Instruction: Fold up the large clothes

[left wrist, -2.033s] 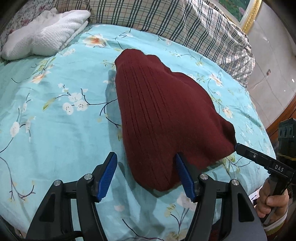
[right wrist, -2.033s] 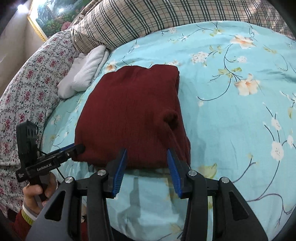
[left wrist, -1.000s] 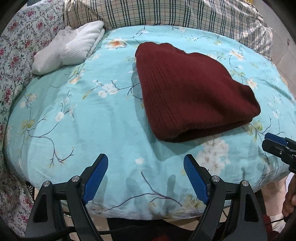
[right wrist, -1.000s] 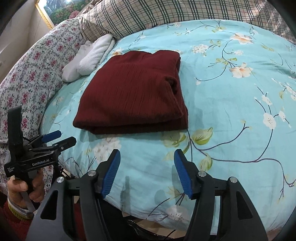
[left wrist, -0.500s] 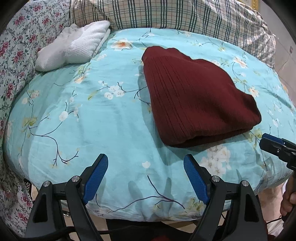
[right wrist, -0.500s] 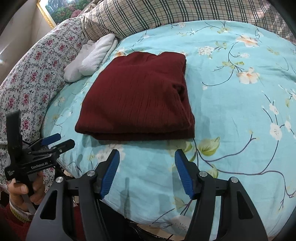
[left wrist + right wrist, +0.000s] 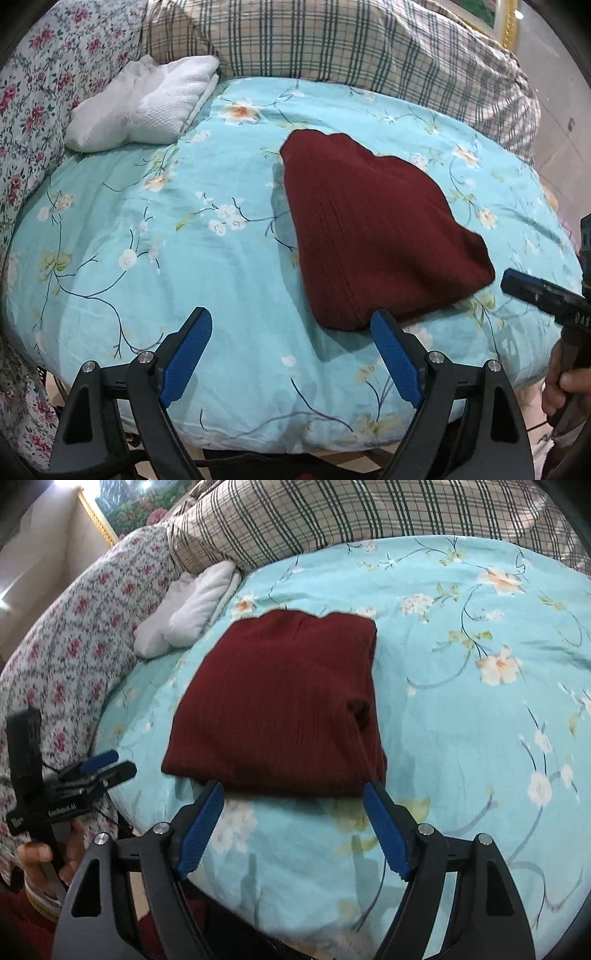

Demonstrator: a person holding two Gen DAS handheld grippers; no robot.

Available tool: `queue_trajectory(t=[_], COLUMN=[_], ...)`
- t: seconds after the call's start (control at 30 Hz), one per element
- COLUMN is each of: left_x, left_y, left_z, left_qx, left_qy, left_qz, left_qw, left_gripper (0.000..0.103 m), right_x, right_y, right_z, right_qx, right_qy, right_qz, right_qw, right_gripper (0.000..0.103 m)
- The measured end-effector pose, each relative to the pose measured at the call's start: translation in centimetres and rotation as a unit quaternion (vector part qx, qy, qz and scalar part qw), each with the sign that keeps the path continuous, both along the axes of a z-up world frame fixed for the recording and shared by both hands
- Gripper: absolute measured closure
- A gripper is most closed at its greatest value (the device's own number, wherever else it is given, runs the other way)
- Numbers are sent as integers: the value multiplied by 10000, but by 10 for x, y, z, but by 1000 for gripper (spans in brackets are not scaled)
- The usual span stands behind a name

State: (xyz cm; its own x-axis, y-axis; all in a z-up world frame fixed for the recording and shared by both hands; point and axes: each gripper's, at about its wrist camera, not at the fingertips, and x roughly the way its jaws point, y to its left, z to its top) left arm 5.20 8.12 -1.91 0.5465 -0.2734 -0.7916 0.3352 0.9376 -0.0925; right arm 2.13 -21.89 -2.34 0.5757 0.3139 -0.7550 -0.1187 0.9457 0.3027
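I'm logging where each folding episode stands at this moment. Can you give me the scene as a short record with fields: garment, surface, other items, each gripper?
garment: dark red knit sweater, folded into a compact rectangle, lying flat
surface: turquoise floral bedspread
other items: white folded towel near the plaid pillow; floral quilt along the bed's edge
left gripper: jaws wide, have just been opening, nothing between them
right gripper: jaws wide, have just been opening, empty, at the sweater's near edge
fold status: looks finished, sweater released

A white towel (image 7: 144, 105) lies on the floral turquoise bedspread (image 7: 155, 236) beside a plaid pillow (image 7: 332, 44)
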Motion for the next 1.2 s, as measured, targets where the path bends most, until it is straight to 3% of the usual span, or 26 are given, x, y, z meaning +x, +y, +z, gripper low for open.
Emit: queue_trajectory(t=[0.23,0.3,0.37,0.4,0.53,0.67,0.8,0.97,1.07,1.13,1.2], left_x=[17,19,20,21,24,33,39,46,38,29,19], left_y=[-11,-16,-21,-23,-22,-24,-30,-37,-37,-36,-34], left_z=[-4,-5,-6,-6,-6,-12,-12,-15,-13,-12,-15], left_qx=[-98,-68,-55,-54,-123,-148,-35,120,124,147,237], left_qy=[131,132,116,128,109,180,165,178,160,110,104], left_qz=[-105,-155,-205,-216,-201,-179,-228,-181,-205,-253,-263], left_qw=[9998,9998,9997,9997,9997,9996,9996,9996,9996,9995,9993], left_gripper=[13,13,13,13,13,13,13,13,13,12,10], right_x=[83,108,124,130,114,119,111,103,81,60,35], right_y=[-31,-34,-32,-30,-29,-29,-29,-23,-20,-16,-7], right_z=[-16,-27,-39,-45,-30,-50,-31,-18,-7,0,5], right_qx=[443,570,596,574,441,310,310,-126,-49,-25,-68], right_qy=[36,178,390,547,154,417,256,276,161,53,-94], right_qz=[-480,-528,-452,-429,-573,-625,-656,-594,-518,-425,-233], right_qw=[9979,9968,9964,9959,9973,9967,9970,9978,9985,9991,9997], right_gripper=[25,32,49,90,89,89,88,88,79,50,36])
